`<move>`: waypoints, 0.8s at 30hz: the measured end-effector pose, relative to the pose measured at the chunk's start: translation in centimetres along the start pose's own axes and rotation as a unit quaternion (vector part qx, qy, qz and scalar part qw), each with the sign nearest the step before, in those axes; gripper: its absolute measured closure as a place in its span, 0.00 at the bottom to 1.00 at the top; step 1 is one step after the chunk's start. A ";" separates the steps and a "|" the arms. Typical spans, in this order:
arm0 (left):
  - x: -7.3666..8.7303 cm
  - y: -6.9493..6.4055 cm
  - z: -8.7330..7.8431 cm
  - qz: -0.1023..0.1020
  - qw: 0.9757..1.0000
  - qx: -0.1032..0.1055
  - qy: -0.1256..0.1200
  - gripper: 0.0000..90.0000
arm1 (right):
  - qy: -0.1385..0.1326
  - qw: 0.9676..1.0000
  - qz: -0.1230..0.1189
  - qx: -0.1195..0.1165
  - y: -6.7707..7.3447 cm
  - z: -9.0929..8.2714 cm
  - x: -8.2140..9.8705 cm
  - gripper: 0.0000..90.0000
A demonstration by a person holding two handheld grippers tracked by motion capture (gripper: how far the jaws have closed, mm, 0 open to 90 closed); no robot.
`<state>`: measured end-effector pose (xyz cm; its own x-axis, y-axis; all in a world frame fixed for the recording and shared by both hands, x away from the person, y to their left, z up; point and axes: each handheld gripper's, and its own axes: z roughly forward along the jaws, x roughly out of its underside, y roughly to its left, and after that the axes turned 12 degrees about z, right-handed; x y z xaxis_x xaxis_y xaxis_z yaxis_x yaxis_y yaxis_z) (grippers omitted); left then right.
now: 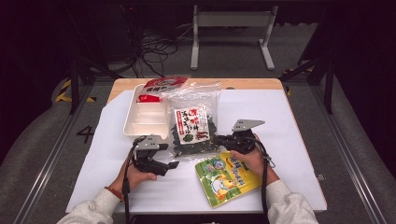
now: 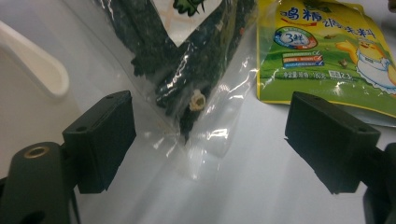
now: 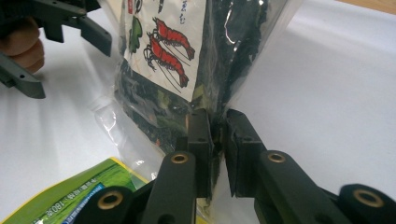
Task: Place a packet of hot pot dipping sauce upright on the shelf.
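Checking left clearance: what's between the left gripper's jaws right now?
In the left gripper view, the clear corner of the seaweed bag lies on the sheet between the open left gripper jaws, untouched by either pad.

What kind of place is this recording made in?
Probably a lab or data-collection workspace rather than a kitchen. A table covered in white stands on a grey floor, loose cables trail by a metal frame behind it, and packaged snacks such as the seaweed bag are laid out as props.

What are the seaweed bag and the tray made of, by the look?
Seaweed bag: thin clear plastic film, glossy; it creases, glints, and shows the dark contents through it. Tray: seemingly rigid white plastic, smooth matte, with rounded moulded rim and dividers.
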<state>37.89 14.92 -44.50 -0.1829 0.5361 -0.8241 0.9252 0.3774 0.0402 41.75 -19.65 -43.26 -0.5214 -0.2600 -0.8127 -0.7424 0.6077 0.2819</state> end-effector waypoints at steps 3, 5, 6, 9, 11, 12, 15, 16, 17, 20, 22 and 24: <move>-0.3 0.2 -0.3 -0.002 1.000 -0.004 -0.011 0.19 | -0.002 1.000 -0.012 -0.008 0.3 0.1 0.0 0.90; -0.7 0.4 -0.6 0.002 1.000 -0.005 -0.019 0.19 | -0.004 1.000 -0.020 -0.014 0.5 0.2 0.0 0.90; -0.8 0.5 -0.8 0.003 1.000 -0.005 -0.024 0.21 | -0.004 1.000 -0.024 -0.015 0.8 0.3 0.0 0.90; -1.1 0.4 -1.1 0.009 0.999 -0.003 -0.037 0.25 | -0.006 0.999 -0.030 -0.020 1.1 0.4 -0.1 0.90; -1.5 0.3 -1.3 0.013 0.999 -0.006 -0.045 0.25 | -0.008 0.999 -0.035 -0.023 1.4 0.5 -0.2 0.90; -1.6 0.1 -1.5 0.017 0.999 -0.018 -0.044 0.26 | -0.008 0.999 -0.035 -0.025 1.5 0.5 -0.2 0.90; -1.3 0.1 -2.5 0.012 0.998 -0.032 -0.058 0.28 | 0.000 0.999 -0.042 -0.016 1.8 0.7 -0.1 0.90; -1.1 0.2 -2.7 0.008 0.998 -0.034 -0.054 0.27 | 0.000 0.999 -0.042 -0.016 1.7 0.7 0.0 0.90; -0.7 0.2 -3.0 0.003 0.998 -0.041 -0.046 0.26 | 0.002 0.999 -0.044 -0.016 1.6 0.7 0.0 0.91; 0.1 0.3 -3.1 -0.001 0.998 -0.051 -0.030 0.25 | 0.001 0.999 -0.048 -0.017 1.6 0.7 0.1 0.91; 0.8 0.7 -3.2 -0.010 0.999 -0.048 -0.025 0.22 | 0.001 0.998 -0.058 -0.013 1.8 0.7 0.1 0.91; 0.8 1.1 -3.2 -0.012 0.999 -0.043 -0.028 0.21 | -0.003 0.998 -0.066 -0.016 2.1 0.7 0.1 0.91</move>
<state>37.69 18.15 -43.32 -0.1831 0.4834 -0.8560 0.8881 0.4547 0.0668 40.45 -17.88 -43.10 -0.4162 -0.3313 -0.8468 -0.8176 0.5438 0.1891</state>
